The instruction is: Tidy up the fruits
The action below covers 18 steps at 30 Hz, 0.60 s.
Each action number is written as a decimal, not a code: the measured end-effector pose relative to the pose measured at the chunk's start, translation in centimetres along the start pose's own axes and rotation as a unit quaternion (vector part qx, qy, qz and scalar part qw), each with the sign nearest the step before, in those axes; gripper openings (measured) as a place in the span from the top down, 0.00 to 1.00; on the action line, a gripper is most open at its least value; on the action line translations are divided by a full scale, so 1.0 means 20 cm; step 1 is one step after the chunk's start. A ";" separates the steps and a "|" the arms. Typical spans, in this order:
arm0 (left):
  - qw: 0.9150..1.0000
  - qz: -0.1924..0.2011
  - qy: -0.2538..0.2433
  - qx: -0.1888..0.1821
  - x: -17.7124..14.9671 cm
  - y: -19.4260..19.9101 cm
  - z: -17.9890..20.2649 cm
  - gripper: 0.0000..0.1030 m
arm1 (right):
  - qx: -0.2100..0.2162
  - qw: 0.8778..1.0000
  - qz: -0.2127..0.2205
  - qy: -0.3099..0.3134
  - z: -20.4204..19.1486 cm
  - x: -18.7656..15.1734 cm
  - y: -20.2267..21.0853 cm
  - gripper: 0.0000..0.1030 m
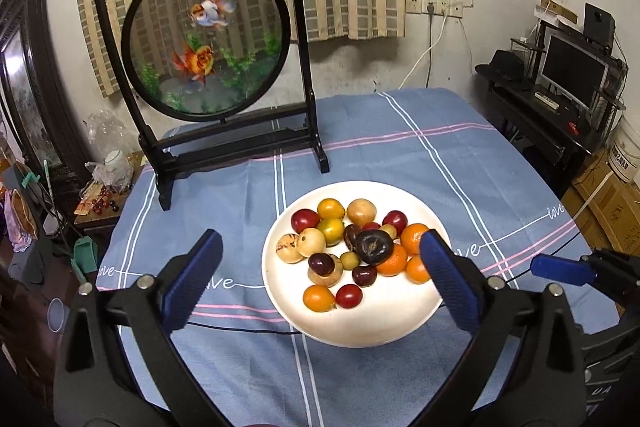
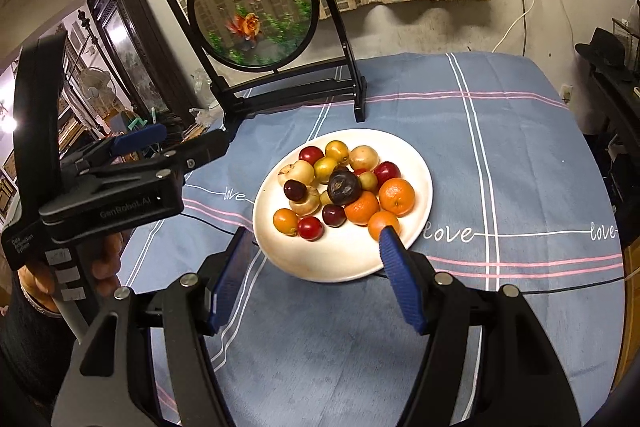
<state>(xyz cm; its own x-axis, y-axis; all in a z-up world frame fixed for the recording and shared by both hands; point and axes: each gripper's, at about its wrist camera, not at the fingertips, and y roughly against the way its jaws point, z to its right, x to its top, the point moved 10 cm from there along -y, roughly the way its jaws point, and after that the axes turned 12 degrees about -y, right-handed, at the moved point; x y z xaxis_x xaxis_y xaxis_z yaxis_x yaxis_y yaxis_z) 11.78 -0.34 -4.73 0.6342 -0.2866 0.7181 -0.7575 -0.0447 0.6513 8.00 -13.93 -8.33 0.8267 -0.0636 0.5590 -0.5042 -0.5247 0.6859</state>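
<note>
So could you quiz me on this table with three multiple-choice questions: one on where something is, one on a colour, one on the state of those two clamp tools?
1. Where is the fruit?
A. on the white plate
B. loose on the cloth
C. in a basket

2. What colour is the tablecloth?
A. green
B. blue with white and pink stripes
C. plain red

3. What are the left gripper and right gripper holding?
A. an orange each
B. the plate's rim
C. nothing

Answers: 1 A, all the fruit is piled on the plate. 2 B, stripes cross the blue cloth. 3 C, both sets of fingers stand apart with nothing between them.
</note>
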 end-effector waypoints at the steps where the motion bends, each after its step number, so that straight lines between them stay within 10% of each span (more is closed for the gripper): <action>1: 1.000 0.001 0.000 0.000 0.00 0.00 0.00 0.02 | -0.001 1.000 0.000 0.000 0.00 -0.01 0.00 0.35; 18: 0.999 -0.001 0.049 0.012 -0.02 0.05 -0.07 0.03 | 0.001 1.000 -0.012 -0.005 0.01 -0.09 0.00 0.35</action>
<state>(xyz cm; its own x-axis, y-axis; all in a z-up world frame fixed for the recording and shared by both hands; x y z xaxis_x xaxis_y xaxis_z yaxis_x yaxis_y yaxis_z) 10.90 1.10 -3.98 0.6467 -0.1919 0.7382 -0.7591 -0.0674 0.6474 6.52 -13.98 -9.33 0.8407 -0.0589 0.5383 -0.4840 -0.5273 0.6983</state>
